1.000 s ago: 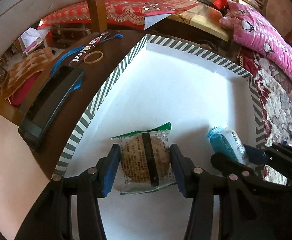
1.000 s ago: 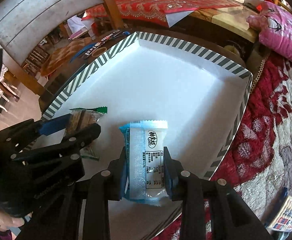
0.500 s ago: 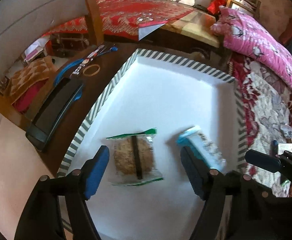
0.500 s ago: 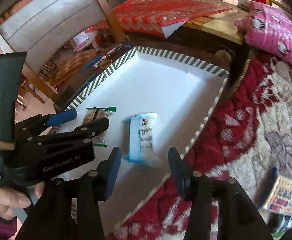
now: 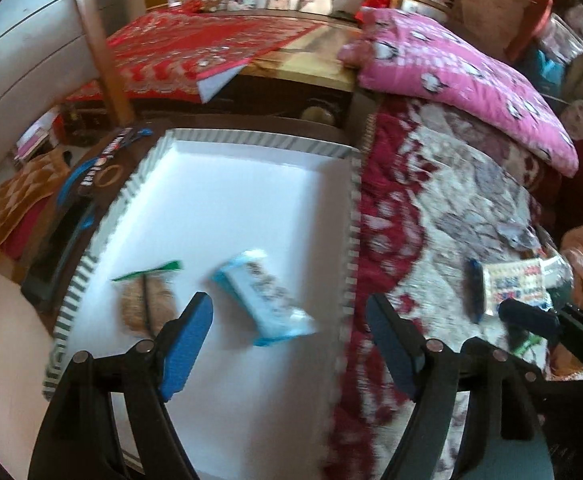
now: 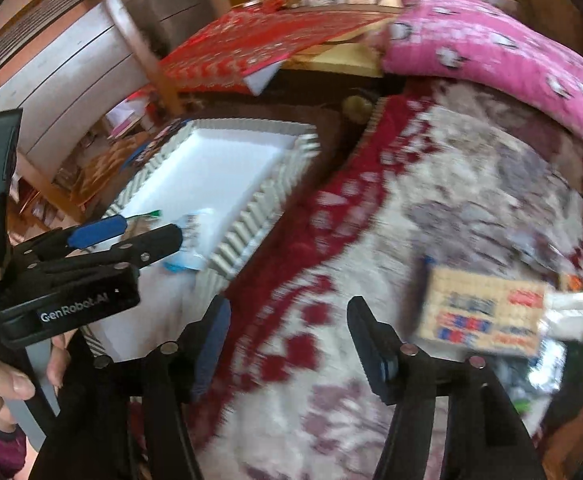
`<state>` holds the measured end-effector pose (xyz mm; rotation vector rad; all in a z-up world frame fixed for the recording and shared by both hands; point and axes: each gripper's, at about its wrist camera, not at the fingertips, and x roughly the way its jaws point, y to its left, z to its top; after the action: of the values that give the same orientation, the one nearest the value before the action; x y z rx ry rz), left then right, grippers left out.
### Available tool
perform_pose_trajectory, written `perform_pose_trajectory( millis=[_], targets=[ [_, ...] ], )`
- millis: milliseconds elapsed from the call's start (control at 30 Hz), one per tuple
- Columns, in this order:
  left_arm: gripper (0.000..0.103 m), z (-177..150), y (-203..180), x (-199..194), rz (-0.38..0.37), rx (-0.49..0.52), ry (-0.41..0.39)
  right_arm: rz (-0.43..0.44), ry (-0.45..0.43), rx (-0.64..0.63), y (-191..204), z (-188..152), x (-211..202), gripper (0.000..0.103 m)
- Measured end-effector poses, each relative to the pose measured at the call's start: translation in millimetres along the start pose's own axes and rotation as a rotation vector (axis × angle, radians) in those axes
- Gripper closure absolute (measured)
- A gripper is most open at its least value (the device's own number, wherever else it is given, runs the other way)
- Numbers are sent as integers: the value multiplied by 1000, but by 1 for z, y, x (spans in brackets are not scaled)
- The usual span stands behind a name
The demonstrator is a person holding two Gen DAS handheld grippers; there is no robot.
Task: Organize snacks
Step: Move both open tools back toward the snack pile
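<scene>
Both claws have let go and pulled back since a second ago: then the left claw (image 5: 289,332) was pinching the brown biscuit packet (image 5: 147,304) and the right claw (image 6: 289,340) the blue-and-white packet (image 5: 265,300); now both packets lie loose on the tray floor and each claw stands spread wide and empty. The right claw has swung off to the side and hangs over the bed cover (image 6: 331,360), facing a printed snack pack (image 6: 487,316) that lies on it. I judge that to be the next thing to fetch, since it sits outside the tray.

The tray (image 5: 247,144) is a shallow white box with a low rim striped dark and pale; it rests on a dark wooden table (image 5: 139,148) whose edge meets the bed. The two packets lie side by side near the tray's near end, close but apart, which leaves the far end bare for more snacks. The biscuit packet is clear film with a green serrated seal, and a round, coarse-grained biscuit shows through. The blue-and-white packet is a glossy pillow pouch, longer than wide, lying at a slant. Both look light and crinkly, so they likely slide easily on the smooth floor.

The bed cover is thick and plush, dark red with pale flowers, soft enough that a flat pack may sink a little into it. A pink pillow (image 5: 459,84) lies beyond. Motion blur smears much of the right-wrist view.
</scene>
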<state>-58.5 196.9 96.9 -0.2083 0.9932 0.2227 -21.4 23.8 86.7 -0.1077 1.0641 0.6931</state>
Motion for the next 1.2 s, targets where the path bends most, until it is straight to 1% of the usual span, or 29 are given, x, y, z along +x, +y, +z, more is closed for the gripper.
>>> perform_pose_trajectory(
  millis=[200,367,600,733,867,933,1100,1133,1200],
  targets=[
    [25,-4,-44,1,-42,71,2,-67,-7,98,-53,-25,-27,35],
    [24,-8,-74,6,-82,130,16,-117,-5,153,-87,-46,-45,35],
    [24,-12,-115,12,-156,250,22,-172,-2,217,-125,-75,-69,33],
    [25,-14,-132,15,-176,323,16,-182,-8,249,-139,-83,-76,32],
    [25,-12,-147,23,-209,369,37,-182,-3,270,-147,-90,-77,31],
    [24,-11,-156,27,-225,407,39,-181,4,272,-149,-92,-75,31],
    [24,-9,-181,36,-320,535,31,-176,9,269,-150,-94,-71,31],
    [24,-9,-187,39,-344,580,39,-174,8,273,-152,-95,-71,31],
    [25,-10,-198,45,-363,661,43,-171,9,282,-155,-96,-71,30]
  ],
)
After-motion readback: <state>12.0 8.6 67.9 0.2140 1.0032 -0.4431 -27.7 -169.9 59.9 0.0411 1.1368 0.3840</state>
